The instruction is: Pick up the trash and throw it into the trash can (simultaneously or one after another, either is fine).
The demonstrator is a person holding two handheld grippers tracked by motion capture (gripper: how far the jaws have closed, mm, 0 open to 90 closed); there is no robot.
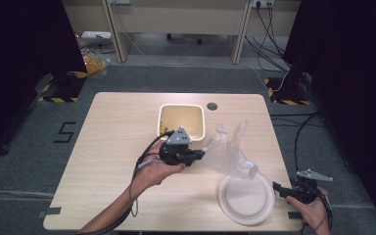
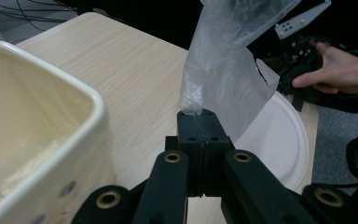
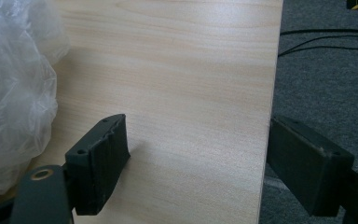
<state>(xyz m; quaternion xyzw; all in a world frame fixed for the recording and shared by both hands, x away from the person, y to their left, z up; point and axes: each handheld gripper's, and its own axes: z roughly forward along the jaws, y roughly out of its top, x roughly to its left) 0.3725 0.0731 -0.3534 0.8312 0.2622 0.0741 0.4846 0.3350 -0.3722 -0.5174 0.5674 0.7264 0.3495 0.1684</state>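
- High view, nearest edge: the person's left forearm comes in from the bottom and carries the left hand-held gripper (image 1: 199,154) over the middle of the desk (image 1: 112,147), above its surface.
- Its jaws are pressed fully together on a gathered corner of a clear plastic bag (image 1: 230,149); the left gripper view shows the film pinched flat between the two black pads, with the bag (image 2: 226,70) rising from them.
- The bag hangs from that grip, and its crumpled body spreads towards the person's right, with its low end over the near-left rim of a white plate (image 1: 247,200). Whether it touches the plate I cannot tell.
- The plate lies near the front right corner of the desk.
- Just right of the plate, past the desk's right edge, the right hand (image 1: 313,210) holds the right hand-held gripper (image 1: 276,188). In the right gripper view its jaws stand wide apart with nothing between them, one over the wood and one over the floor beyond the edge; the bag (image 3: 14,93) is at that view's left, apart from both jaws.
- Farther back, behind the left hand-held gripper, a cream square bowl (image 1: 200,120) stands on the desk; in the left gripper view its wall (image 2: 70,158) is close beside the closed jaws.
- Beyond the bowl, a small round hole (image 1: 212,105) sits near the desk's far edge.
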